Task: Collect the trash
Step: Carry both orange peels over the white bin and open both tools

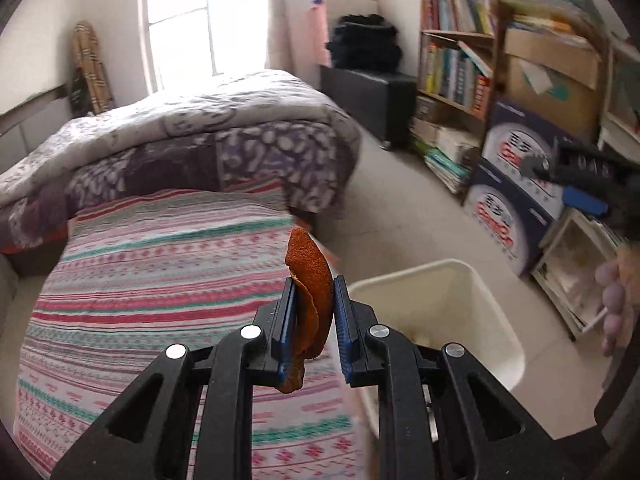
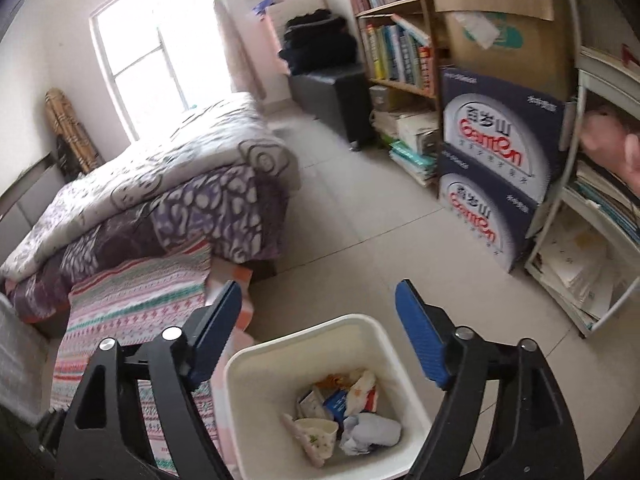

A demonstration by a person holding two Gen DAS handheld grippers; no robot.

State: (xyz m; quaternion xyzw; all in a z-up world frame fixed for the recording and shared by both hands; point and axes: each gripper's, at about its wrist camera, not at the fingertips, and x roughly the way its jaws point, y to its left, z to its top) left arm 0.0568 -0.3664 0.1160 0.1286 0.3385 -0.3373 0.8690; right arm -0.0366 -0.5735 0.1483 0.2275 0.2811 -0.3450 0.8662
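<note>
1. The left gripper point(image 1: 314, 312) was clamped on an orange peel point(image 1: 310, 276), blue pads pressing it from both sides, the peel standing upright between them with its curled lower end hanging below the pads.
2. It was held level above the near right edge of the striped bedspread point(image 1: 160, 280), fingers pointing down the bed toward the folded quilt point(image 1: 192, 140).
3. The white trash bin point(image 1: 440, 300) stood on the tile floor just beside the bed's right edge, to the right of the peel and lower.
4. The right gripper point(image 2: 320, 332) was spread wide with nothing between its blue pads, tilted down over the bin point(image 2: 240, 368) from above.
5. Between those parted fingers the bin's inside showed: a paper cup point(image 2: 316, 428), crumpled tissue point(image 2: 372, 432) and wrappers point(image 2: 352, 392) heaped on the bottom.
6. In the left wrist view the right gripper point(image 1: 536, 166) reached in from the right edge, blurred, in front of the stacked water cartons point(image 1: 504, 184).
7. Bare fingers point(image 1: 612, 300) showed at the right edge of that view.
</note>
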